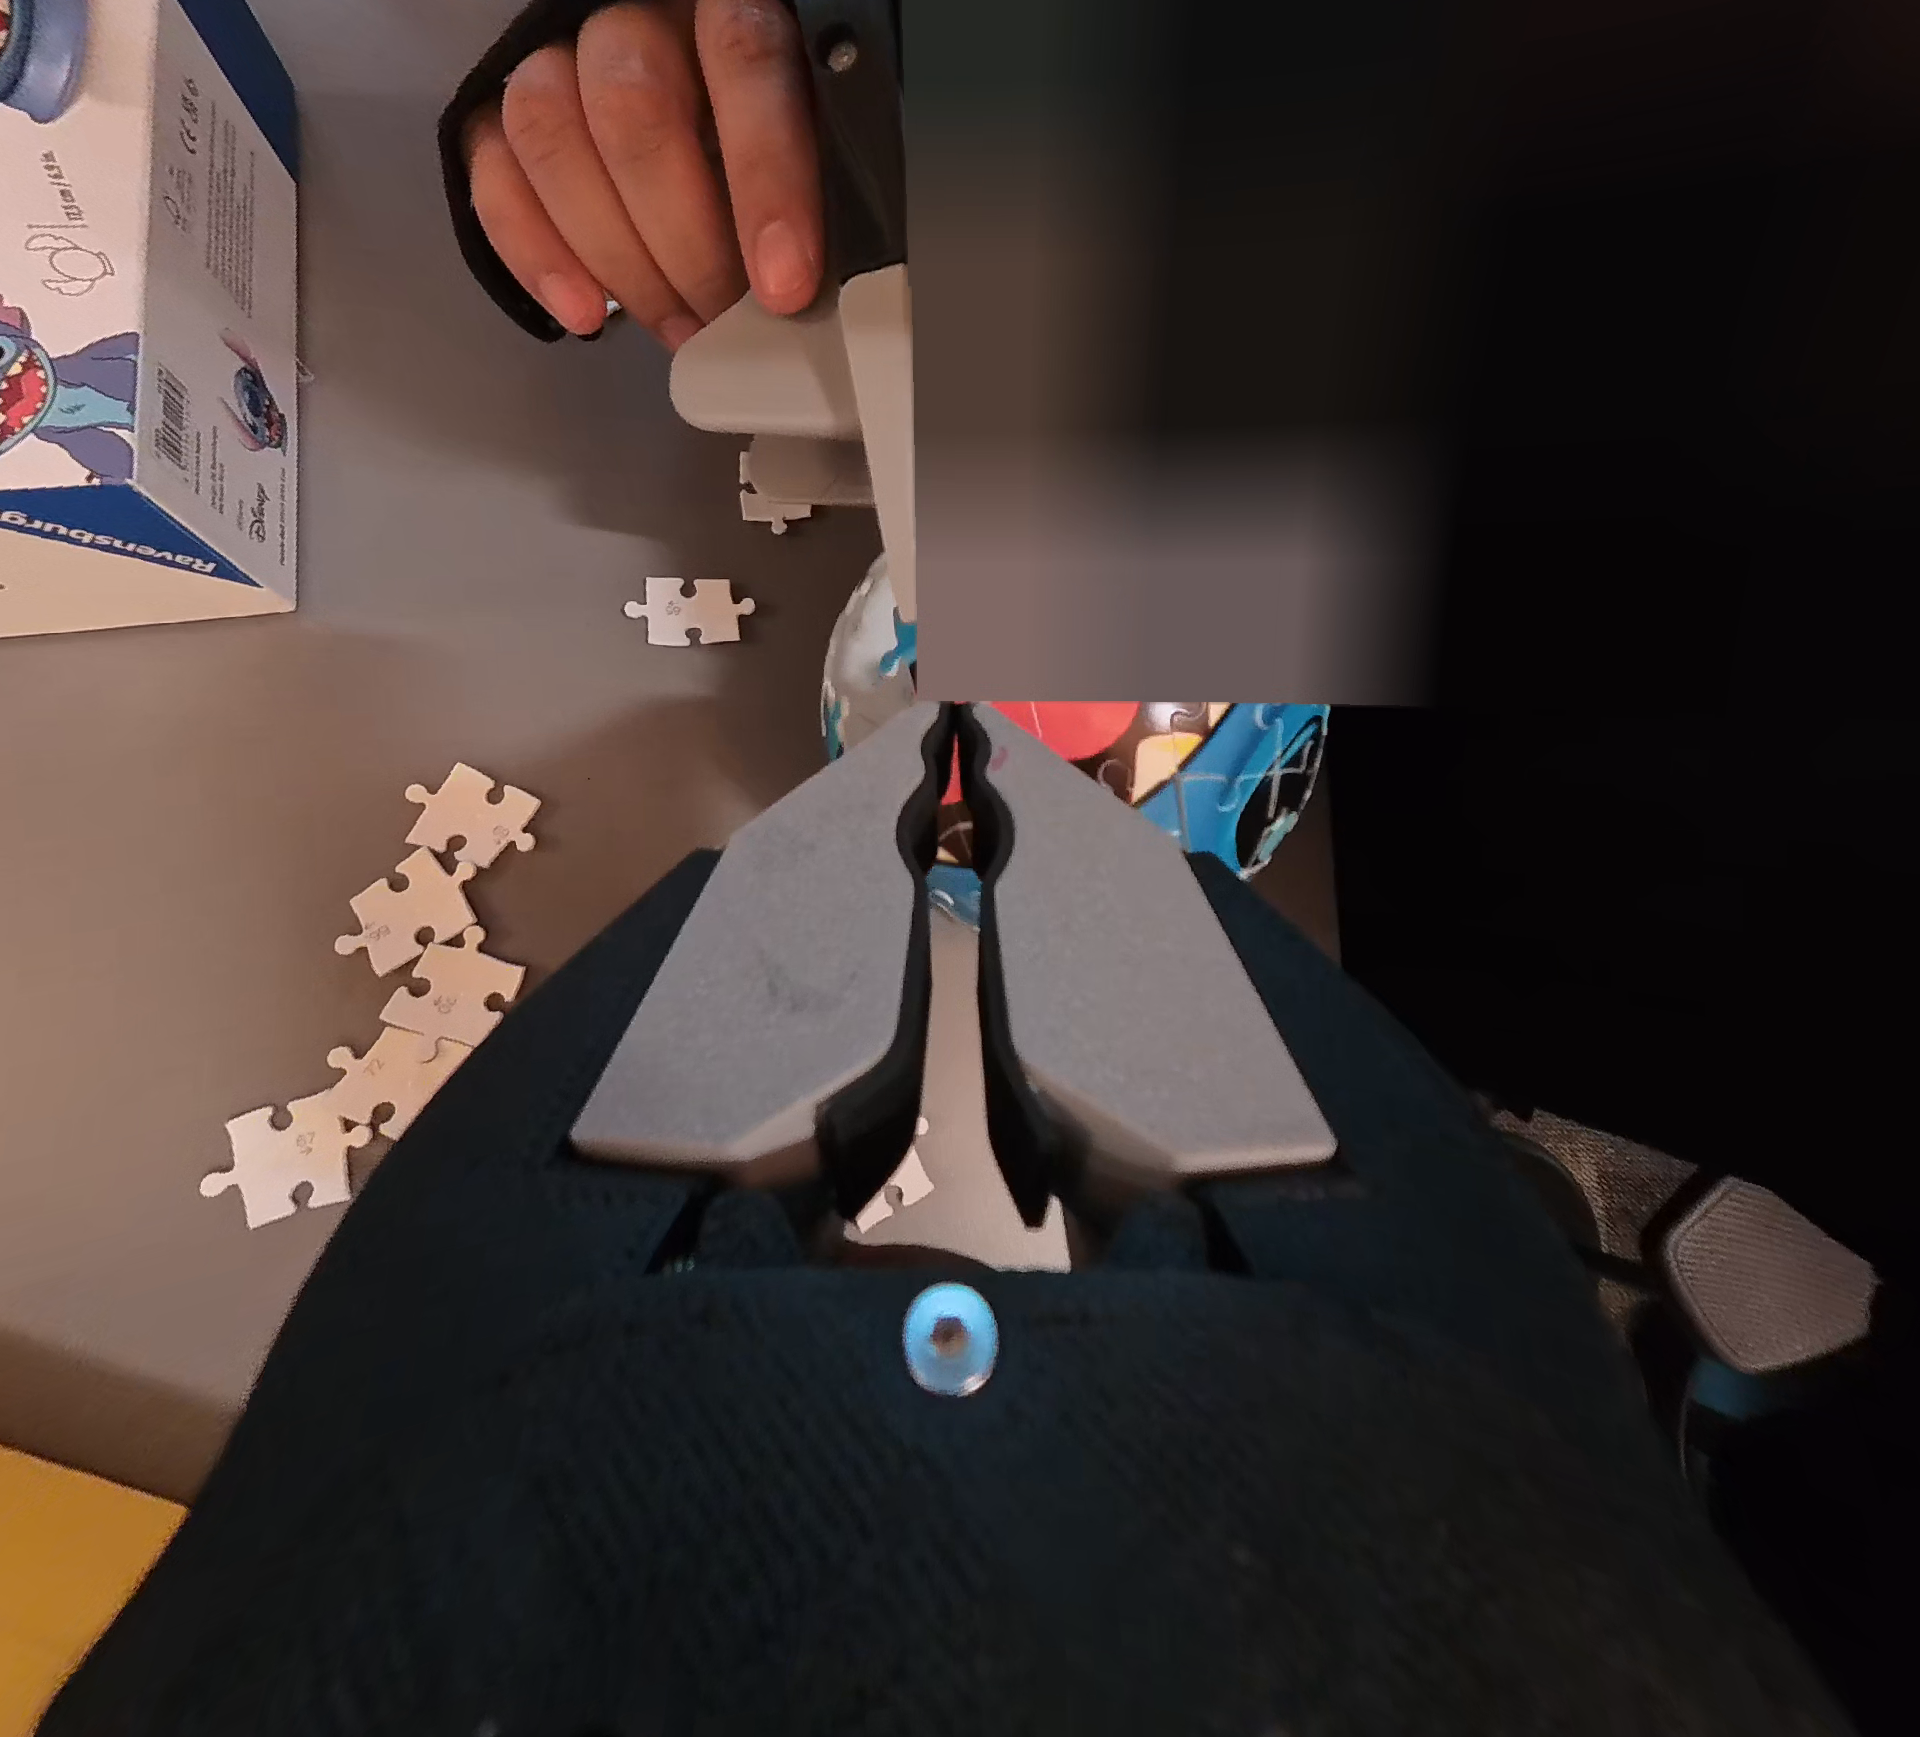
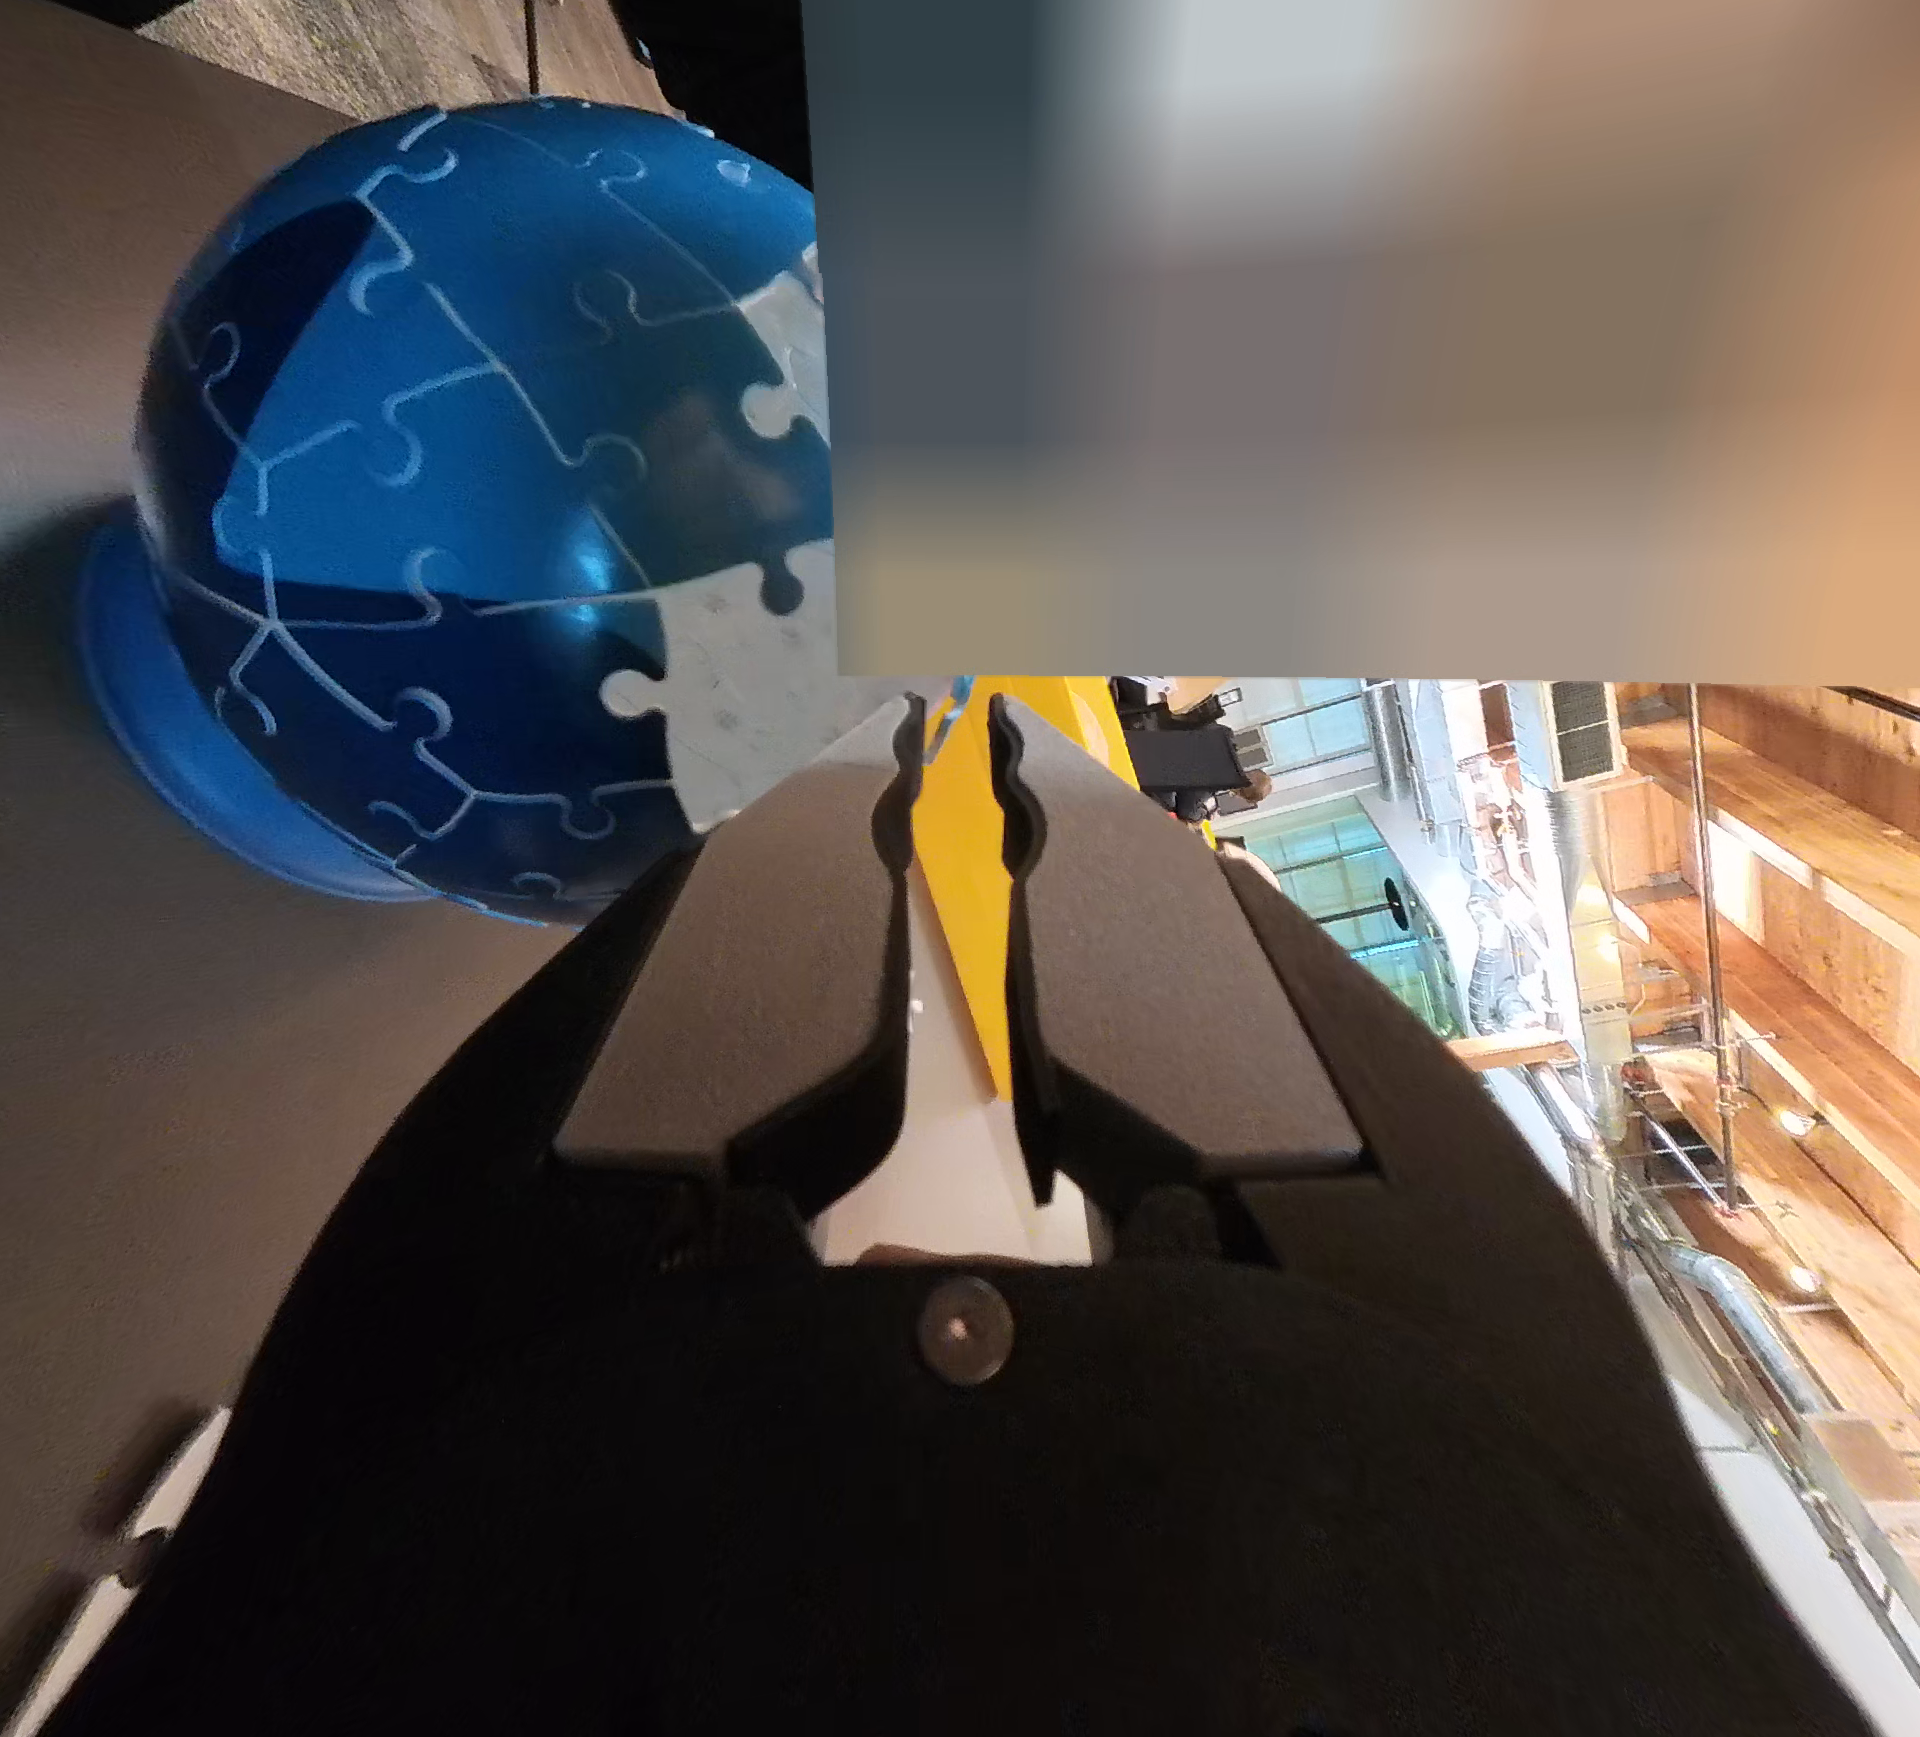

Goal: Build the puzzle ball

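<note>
The puzzle ball (image 2: 468, 440) is mostly blue and sits on a blue ring stand (image 2: 187, 752) on the grey table. It has an open gap on its right side that shows white piece backs. In the left wrist view the ball (image 1: 1236, 783) shows red and blue just beyond my left gripper (image 1: 954, 719). That gripper is shut with its tips over the ball; whether it pinches the ball's edge is hidden. My right gripper (image 2: 956, 711) is narrowly open beside the ball, with nothing seen between its tips. A white piece (image 1: 774, 498) lies under its fingers (image 1: 758, 378).
Loose white pieces lie face down on the table: one (image 1: 688, 609) alone and several in a cluster (image 1: 416, 918). The puzzle box (image 1: 145, 253) stands at the left. A yellow thing (image 1: 62, 1562) is at the near left. More pieces (image 2: 114, 1542) show at the right wrist view's lower left.
</note>
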`<state>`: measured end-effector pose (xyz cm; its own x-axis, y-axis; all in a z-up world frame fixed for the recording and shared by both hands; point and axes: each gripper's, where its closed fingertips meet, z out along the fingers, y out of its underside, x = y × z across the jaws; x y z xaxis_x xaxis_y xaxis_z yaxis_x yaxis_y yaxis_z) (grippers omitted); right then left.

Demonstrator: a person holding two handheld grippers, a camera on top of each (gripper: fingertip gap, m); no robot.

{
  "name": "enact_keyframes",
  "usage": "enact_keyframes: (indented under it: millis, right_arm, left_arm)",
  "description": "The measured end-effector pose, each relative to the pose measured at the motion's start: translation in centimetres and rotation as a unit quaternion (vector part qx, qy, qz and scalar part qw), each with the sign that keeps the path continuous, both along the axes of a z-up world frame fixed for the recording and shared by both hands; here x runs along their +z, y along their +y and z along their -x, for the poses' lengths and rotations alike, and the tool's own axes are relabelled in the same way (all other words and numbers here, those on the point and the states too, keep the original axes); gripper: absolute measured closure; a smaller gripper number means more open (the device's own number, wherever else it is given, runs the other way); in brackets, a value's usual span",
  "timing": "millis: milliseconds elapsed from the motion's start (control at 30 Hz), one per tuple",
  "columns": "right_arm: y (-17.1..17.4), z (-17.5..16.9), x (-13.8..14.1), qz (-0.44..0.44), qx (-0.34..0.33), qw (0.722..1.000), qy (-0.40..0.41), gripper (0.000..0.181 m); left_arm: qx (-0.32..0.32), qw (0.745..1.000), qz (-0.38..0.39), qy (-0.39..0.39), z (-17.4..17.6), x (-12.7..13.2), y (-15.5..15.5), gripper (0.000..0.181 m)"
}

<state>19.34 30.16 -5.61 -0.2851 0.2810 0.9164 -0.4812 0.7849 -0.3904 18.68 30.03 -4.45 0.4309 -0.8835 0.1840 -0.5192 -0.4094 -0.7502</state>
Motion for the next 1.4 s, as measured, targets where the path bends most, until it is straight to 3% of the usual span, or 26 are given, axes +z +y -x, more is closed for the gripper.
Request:
enact_keyframes:
  millis: [433,733,933,1133,1400]
  right_arm:
    - [0.4,-0.1,0.0,0.035,0.016,0.999,-0.033,0.160]
    - [1.0,-0.4,0.6,0.064,0.026,0.996,-0.049,0.158]
    - [1.9,-1.3,1.2,0.105,0.032,0.991,-0.077,0.156]
    - [3.9,-1.7,1.9,0.188,0.021,0.975,-0.118,0.152]
    - [5.7,-3.8,3.0,0.280,0.031,0.946,-0.161,0.152]
  left_arm:
    - [0.001,1.000,-0.001,-0.003,-0.8,0.2,2.0,0.181]
    - [0.020,1.000,-0.010,-0.017,-0.1,0.5,1.7,0.181]
    - [0.096,0.993,-0.034,-0.063,2.3,1.6,0.4,0.181]
    - [0.205,0.966,-0.075,-0.137,5.2,2.9,-1.8,0.181]
    - [0.322,0.927,-0.076,-0.177,6.0,1.3,-5.4,0.176]
